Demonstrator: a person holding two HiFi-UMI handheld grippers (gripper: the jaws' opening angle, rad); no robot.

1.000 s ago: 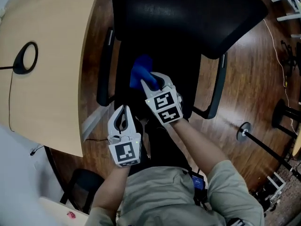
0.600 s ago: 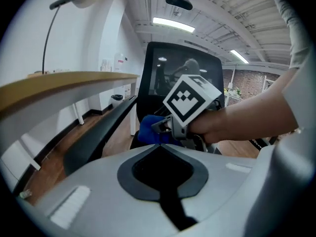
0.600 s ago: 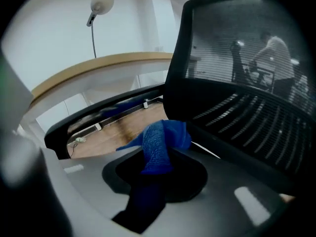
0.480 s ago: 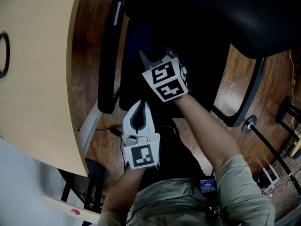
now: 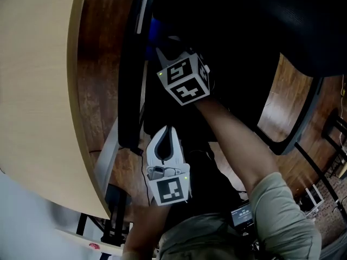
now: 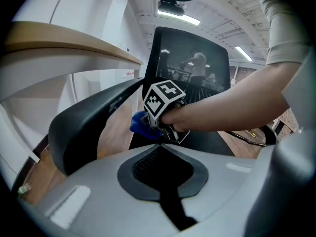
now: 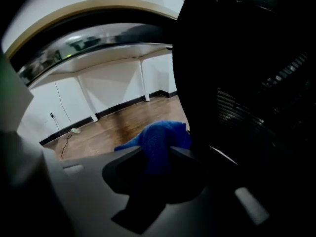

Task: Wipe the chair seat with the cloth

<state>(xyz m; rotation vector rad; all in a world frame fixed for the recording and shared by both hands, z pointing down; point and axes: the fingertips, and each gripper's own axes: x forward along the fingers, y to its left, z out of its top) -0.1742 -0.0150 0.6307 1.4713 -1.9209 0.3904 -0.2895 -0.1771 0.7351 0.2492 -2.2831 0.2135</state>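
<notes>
Cloth [image 7: 160, 141], blue, pinched between right gripper [image 7: 155, 157] jaws, low over chair seat [image 6: 215, 143] beside armrest [image 5: 127, 91]. Left gripper [image 6: 161, 145] pressed together, empty, near seat front. Advice: keep pinch firm, press cloth flat, sweep overlapping strokes, avoid armrest.

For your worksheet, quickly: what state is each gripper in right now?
Left gripper: shut, empty.
Right gripper: shut on the blue cloth.

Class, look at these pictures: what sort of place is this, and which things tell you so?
Probably an office: a black mesh-backed office chair, a pale curved desk beside it, strip lights overhead and a wooden floor.
</notes>
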